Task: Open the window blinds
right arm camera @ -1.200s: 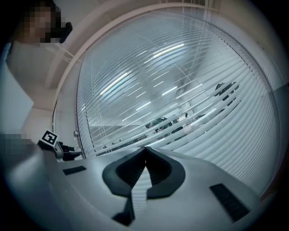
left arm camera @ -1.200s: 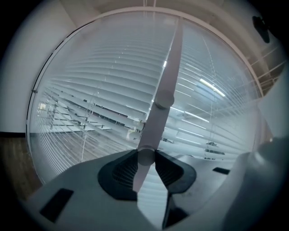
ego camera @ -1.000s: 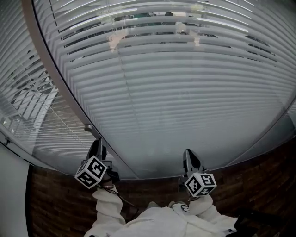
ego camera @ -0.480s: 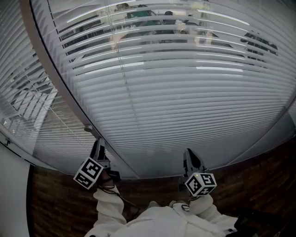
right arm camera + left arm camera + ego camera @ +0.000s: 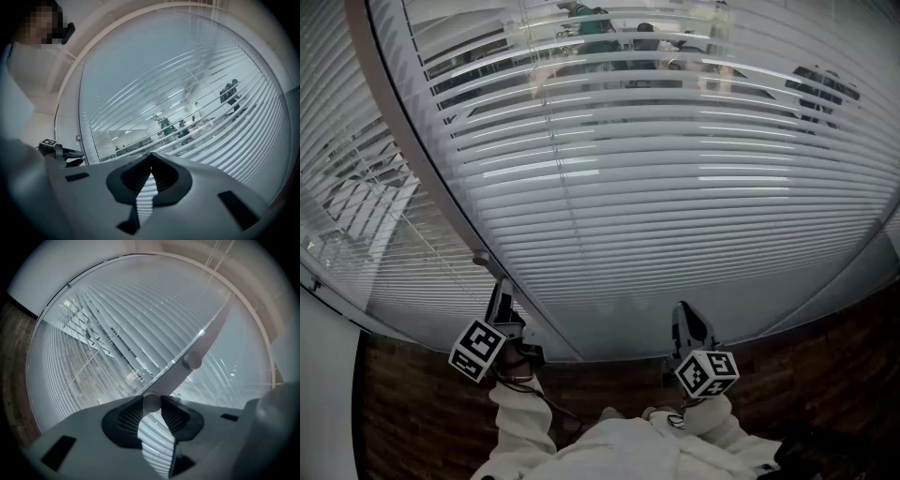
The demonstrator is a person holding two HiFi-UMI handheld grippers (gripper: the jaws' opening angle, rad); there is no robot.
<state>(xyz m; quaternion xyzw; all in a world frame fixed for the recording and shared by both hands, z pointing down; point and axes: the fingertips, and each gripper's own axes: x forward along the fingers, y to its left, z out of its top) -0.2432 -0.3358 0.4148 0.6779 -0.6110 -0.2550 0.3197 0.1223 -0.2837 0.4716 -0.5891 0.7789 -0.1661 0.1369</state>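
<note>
White slatted blinds [image 5: 656, 187] hang behind the glass, their upper slats tilted enough to show a room beyond. My left gripper [image 5: 500, 292] is at the pale window frame [image 5: 422, 178], pointing level at it. In the left gripper view its jaws are shut on a small round knob [image 5: 151, 402] on that frame. A second round knob shape [image 5: 192, 361] shows a little farther along the frame. My right gripper [image 5: 682, 314] points at the lower glass, shut with nothing between its jaws [image 5: 151, 154]. The right gripper view also catches the left gripper [image 5: 61, 152] at its left edge.
A dark brick wall [image 5: 412, 412] runs below the window. Left of the frame is another pane with blinds [image 5: 356, 216]. People [image 5: 600, 19] are visible in the room behind the slats. White sleeves [image 5: 619, 450] fill the lower middle.
The left gripper has rolled on the knob without shifting place. The slats have tilted further open, showing more of the room behind. The right gripper has stayed still.
</note>
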